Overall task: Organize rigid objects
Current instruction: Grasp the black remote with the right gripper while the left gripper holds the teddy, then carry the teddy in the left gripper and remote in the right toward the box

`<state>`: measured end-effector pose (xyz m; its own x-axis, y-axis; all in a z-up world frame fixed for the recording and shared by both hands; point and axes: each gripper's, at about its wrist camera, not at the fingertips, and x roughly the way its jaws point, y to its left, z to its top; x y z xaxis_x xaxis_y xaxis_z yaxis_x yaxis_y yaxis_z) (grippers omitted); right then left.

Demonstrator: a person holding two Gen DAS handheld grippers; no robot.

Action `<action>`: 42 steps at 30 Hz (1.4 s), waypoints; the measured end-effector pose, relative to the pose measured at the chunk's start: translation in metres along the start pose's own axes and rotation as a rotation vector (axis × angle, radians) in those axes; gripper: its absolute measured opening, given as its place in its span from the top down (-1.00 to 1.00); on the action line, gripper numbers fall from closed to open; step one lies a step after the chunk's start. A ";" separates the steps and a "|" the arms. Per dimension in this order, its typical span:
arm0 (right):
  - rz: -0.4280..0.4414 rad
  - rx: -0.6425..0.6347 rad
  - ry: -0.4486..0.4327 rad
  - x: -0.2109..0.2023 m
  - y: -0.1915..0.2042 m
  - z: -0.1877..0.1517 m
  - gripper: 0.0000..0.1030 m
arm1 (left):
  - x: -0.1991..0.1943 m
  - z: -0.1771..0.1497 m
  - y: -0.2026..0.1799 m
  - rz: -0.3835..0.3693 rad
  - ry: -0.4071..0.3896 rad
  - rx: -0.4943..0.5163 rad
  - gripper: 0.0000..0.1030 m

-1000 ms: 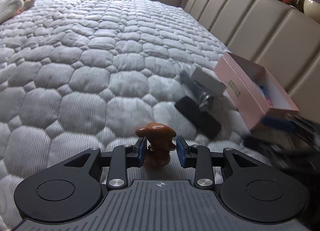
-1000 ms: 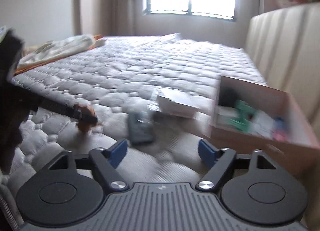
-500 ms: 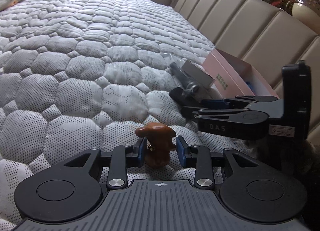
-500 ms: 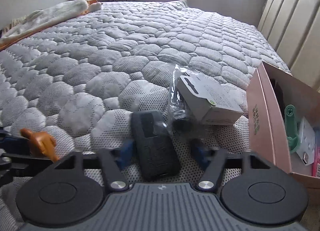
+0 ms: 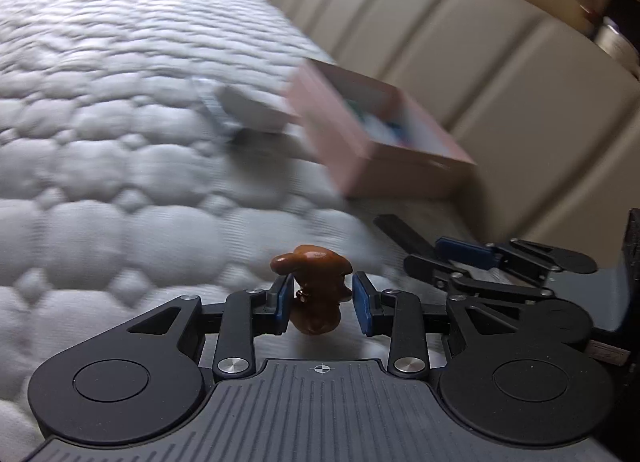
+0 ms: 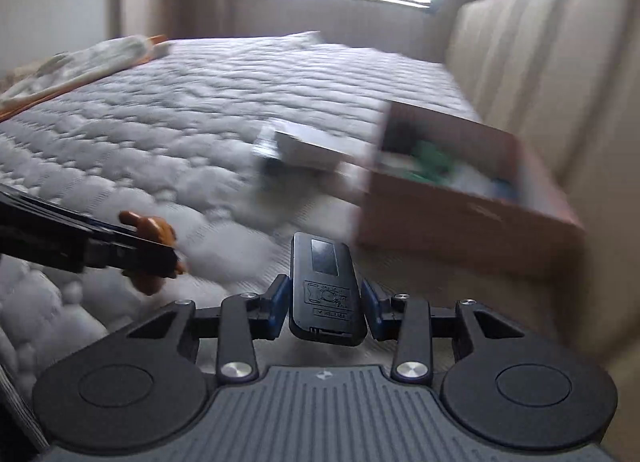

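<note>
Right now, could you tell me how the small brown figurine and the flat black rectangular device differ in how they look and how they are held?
The small brown figurine is rounded and glossy; the flat black rectangular device is slab-shaped, with a printed label on its face.
The figurine sits in the left gripper and stands upright; the device sits in the right gripper and points forward along the fingers.
Both are clamped between blue pads, above the grey quilted mattress.
</note>
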<state>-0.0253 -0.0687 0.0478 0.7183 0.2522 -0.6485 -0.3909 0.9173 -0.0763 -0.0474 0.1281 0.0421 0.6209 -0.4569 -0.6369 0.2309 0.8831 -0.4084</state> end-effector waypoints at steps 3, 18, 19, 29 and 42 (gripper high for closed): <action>-0.045 0.041 0.001 -0.014 -0.020 -0.020 0.25 | 0.011 -0.005 -0.024 -0.025 0.024 0.038 0.31; -0.111 0.132 -0.002 -0.021 -0.050 -0.066 0.19 | 0.037 -0.010 -0.056 0.057 0.072 0.065 0.31; -0.107 0.140 -0.001 -0.021 -0.051 -0.067 0.13 | 0.037 -0.010 -0.056 0.061 0.072 0.065 0.31; -0.111 0.130 -0.025 -0.021 -0.039 -0.077 -0.14 | 0.038 -0.011 -0.057 0.064 0.081 0.048 0.31; -0.063 0.175 0.038 -0.004 -0.047 -0.041 -0.15 | 0.030 -0.013 -0.049 0.032 0.072 0.023 0.31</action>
<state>-0.0335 -0.1259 0.0226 0.7149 0.1834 -0.6747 -0.2373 0.9714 0.0126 -0.0500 0.0695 0.0349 0.5733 -0.4338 -0.6951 0.2292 0.8994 -0.3722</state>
